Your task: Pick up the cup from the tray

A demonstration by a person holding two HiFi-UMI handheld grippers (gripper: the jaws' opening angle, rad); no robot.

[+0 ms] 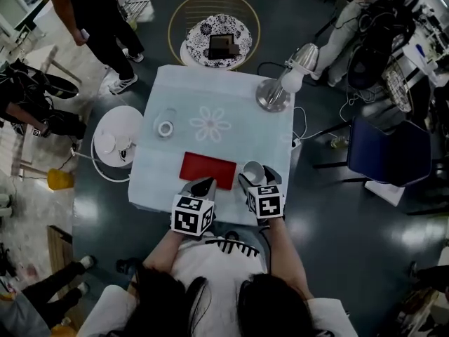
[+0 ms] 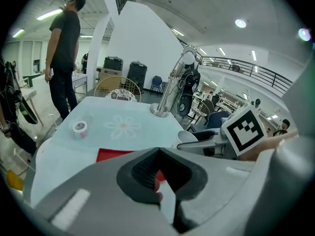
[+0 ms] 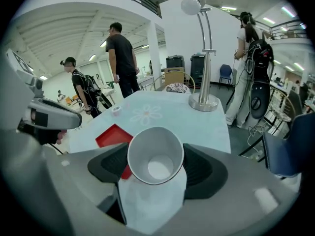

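Between the pads of the right claw sits the white cup, its mouth turned up; both pads press on its sides. It is just beside the right edge of the red tray on the bench. Left claw is closed with tips together, holding nothing, over the tray's near edge.

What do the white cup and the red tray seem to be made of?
The cup: probably paper or thin plastic, matte white; the rim is thin and the inside dull. The tray: likely plastic, smooth even red without grain; painted metal cannot be excluded.
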